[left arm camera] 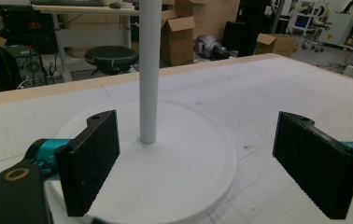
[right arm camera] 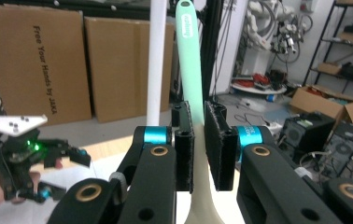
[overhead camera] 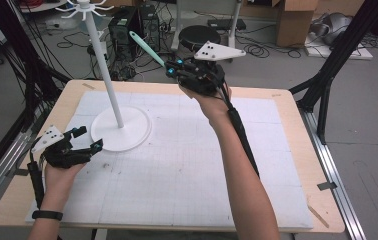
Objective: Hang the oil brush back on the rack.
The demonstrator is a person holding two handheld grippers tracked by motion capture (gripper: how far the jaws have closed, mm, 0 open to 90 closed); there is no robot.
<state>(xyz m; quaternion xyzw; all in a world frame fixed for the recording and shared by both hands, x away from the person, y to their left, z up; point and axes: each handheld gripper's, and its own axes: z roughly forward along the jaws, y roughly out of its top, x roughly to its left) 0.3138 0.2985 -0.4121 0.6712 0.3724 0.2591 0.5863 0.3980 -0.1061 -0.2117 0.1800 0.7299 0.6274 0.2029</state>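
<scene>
One mint spatula [right arm camera: 189,70] clamped in right hand-held gripper [right arm camera: 199,140]; left hand-held gripper [left arm camera: 207,163] wide.

You can read "Free Your Hands by JAKA" printed in dark letters, running sideways down the left cardboard box [right arm camera: 32,65] that stands behind the table in your right gripper view. The mint-green handle [right arm camera: 189,60] clamped between your right gripper's [right arm camera: 199,140] pads carries a short white marking near its top end, but it is too small and blurred for you to make out. The red glowing display on the dark equipment [left arm camera: 34,25] at the back of your left gripper view is likewise too blurred to read.
</scene>
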